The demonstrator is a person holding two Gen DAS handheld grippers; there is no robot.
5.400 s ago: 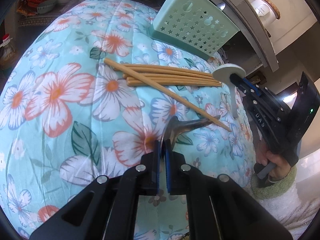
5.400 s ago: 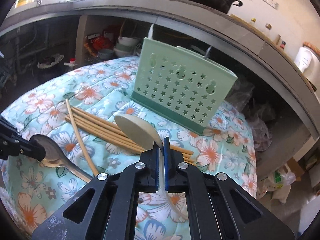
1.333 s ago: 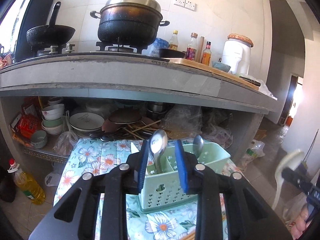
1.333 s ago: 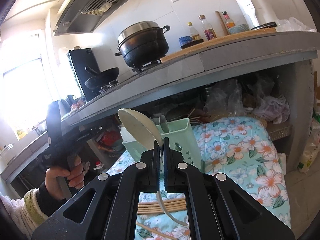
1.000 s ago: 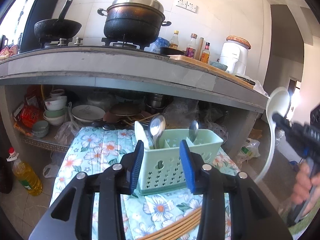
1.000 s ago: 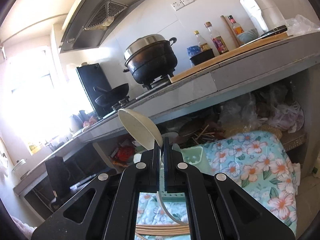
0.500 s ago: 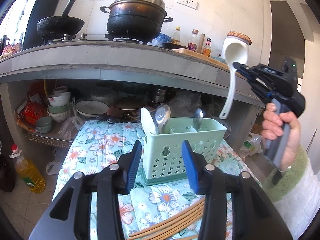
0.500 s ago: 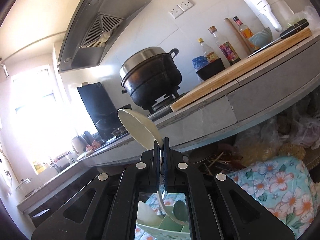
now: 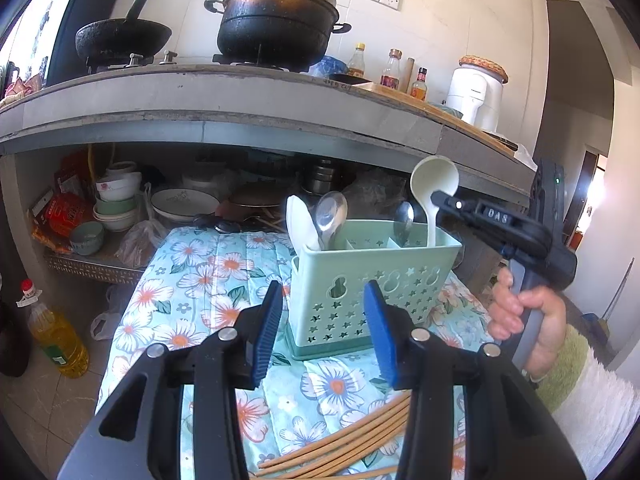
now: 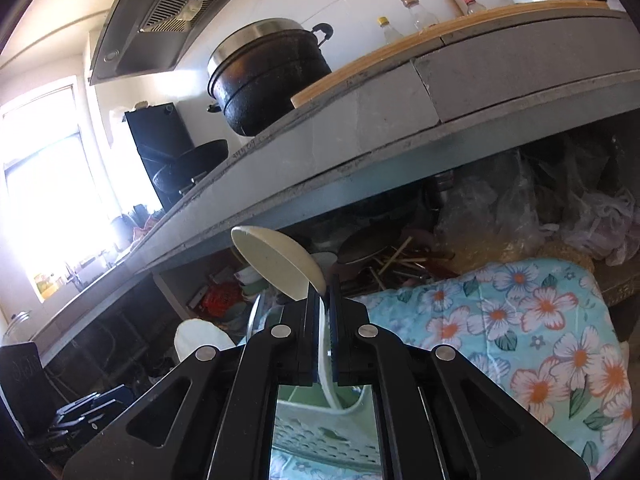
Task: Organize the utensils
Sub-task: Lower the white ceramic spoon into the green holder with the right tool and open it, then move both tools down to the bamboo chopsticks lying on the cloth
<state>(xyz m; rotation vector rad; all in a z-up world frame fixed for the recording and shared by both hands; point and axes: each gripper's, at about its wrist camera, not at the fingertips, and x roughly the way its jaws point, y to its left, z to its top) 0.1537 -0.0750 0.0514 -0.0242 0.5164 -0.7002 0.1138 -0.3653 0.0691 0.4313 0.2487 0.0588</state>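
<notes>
Lowering a white spoon into the green caddy.
Nearest the left camera, the left gripper hung empty with its blue pads well apart and nothing between them, above a bundle of chopsticks lying on the floral cloth. Beyond it, the right gripper pinched the white spoon, bowl up; its jaws had just eased open a touch with the handle between them, the handle's lower end dipping inside the green caddy at its right end. 3 other spoons stood in the caddy. Behind sat a black pot.
</notes>
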